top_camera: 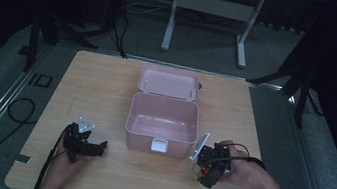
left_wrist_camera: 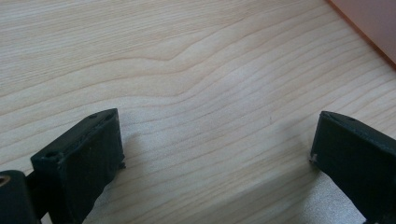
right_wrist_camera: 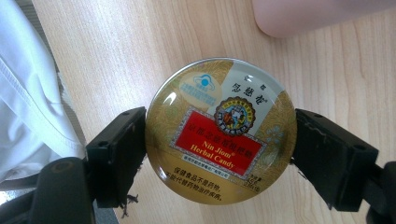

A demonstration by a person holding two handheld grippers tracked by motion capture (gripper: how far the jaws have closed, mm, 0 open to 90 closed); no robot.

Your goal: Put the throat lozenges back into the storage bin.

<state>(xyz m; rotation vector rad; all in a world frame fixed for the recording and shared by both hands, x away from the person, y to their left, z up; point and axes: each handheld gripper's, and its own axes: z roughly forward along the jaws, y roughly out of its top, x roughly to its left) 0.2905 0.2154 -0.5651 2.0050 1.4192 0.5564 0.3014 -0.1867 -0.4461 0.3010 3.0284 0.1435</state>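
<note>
A pink plastic box (top_camera: 162,124) stands open mid-table, its lid (top_camera: 168,83) tilted back; its inside looks bare. My right gripper (right_wrist_camera: 219,140) is shut on a round gold candy tin (right_wrist_camera: 220,129) with a red label, both jaws pressed against its rim just above the wood. In the high view that gripper (top_camera: 208,167) sits by the box's front right corner, held by a hand. My left gripper (top_camera: 98,147) rests low at the box's front left, its jaws wide apart over bare wood (left_wrist_camera: 215,135) with nothing between them.
The wooden table (top_camera: 106,90) has free room left and right of the box. A pink corner of the box (left_wrist_camera: 373,23) lies ahead of the left gripper. White cloth (right_wrist_camera: 28,93) hangs at the left of the right gripper view. Cables (top_camera: 23,108) lie on the floor.
</note>
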